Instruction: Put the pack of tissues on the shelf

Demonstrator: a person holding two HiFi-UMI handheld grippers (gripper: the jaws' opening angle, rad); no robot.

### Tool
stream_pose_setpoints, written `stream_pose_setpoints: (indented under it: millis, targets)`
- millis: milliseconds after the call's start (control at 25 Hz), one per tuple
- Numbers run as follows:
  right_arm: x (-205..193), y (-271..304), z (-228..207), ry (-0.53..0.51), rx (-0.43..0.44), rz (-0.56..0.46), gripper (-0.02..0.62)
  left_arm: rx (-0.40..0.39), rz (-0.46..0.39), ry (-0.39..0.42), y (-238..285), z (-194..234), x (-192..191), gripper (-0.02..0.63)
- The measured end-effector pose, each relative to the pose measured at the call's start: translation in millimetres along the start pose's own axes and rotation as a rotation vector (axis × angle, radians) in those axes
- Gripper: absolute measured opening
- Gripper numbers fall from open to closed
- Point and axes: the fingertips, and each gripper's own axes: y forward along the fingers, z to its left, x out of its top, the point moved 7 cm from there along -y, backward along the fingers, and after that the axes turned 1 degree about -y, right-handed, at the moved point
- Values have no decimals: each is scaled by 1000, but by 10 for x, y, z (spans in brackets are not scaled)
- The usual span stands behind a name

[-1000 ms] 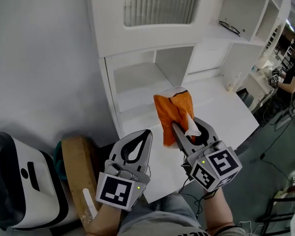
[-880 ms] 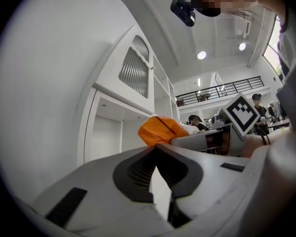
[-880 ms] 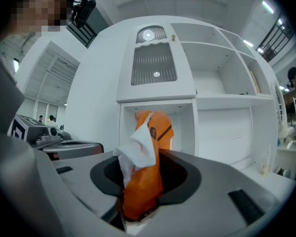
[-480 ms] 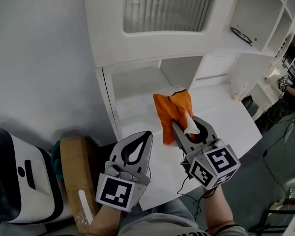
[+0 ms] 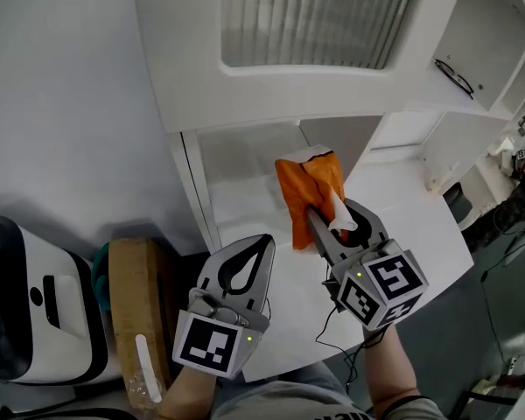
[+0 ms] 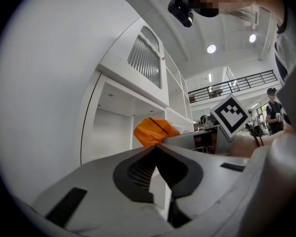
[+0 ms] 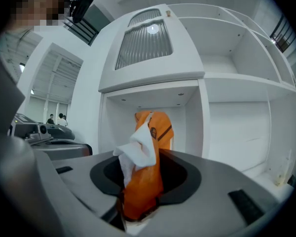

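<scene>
Left tool (image 6: 154, 146): jaws pressed together, empty. Right tool (image 7: 140, 194): pinching soft orange plastic pack of tissues (image 7: 150, 147) near lower end, white tissue (image 7: 135, 152) poking out. Pack likely light, squashy, droopy; mid-body grip steadier. Held above white table (image 5: 402, 208), before open white shelf cubby (image 5: 245, 143). Pack bottom hidden between jaws.

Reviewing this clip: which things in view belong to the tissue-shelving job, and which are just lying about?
Part of the job:
- pack of tissues, clamped in the right claw
- white shelf unit, open compartment just ahead

Lying about:
- left claw, shut and empty
- cardboard box
- white appliance
- glasses, higher in the unit
</scene>
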Motion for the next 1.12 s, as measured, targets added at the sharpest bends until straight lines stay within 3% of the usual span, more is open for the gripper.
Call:
stream_pose_setpoints:
  millis: [1120]
  targets:
    - [-67, 873, -299, -9, 6, 72, 170, 100, 42, -23, 196, 310, -89, 26]
